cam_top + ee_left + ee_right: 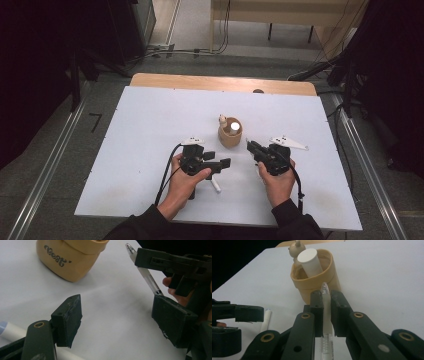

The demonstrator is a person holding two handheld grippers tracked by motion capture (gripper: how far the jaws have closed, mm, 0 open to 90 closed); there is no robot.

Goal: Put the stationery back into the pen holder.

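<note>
The right gripper (pixel 326 312) clamps a clear pen (pixel 325 293) aimed at the tan holder (pixel 322 287), risking toppling it, while the left gripper (pixel 117 320) gapes empty above a white marker (pixel 215 185).

A lab-like recording room: white-topped table (pixel 150 130), black curtains (pixel 35 60), floor cables (pixel 200 50), metal rails (pixel 45 170).

Overhead light is even and bright on the white rectangular table sheet (pixel 150 150); surroundings from nine to three o'clock are dark. Gripper views are soft, near jaws blurred.
</note>
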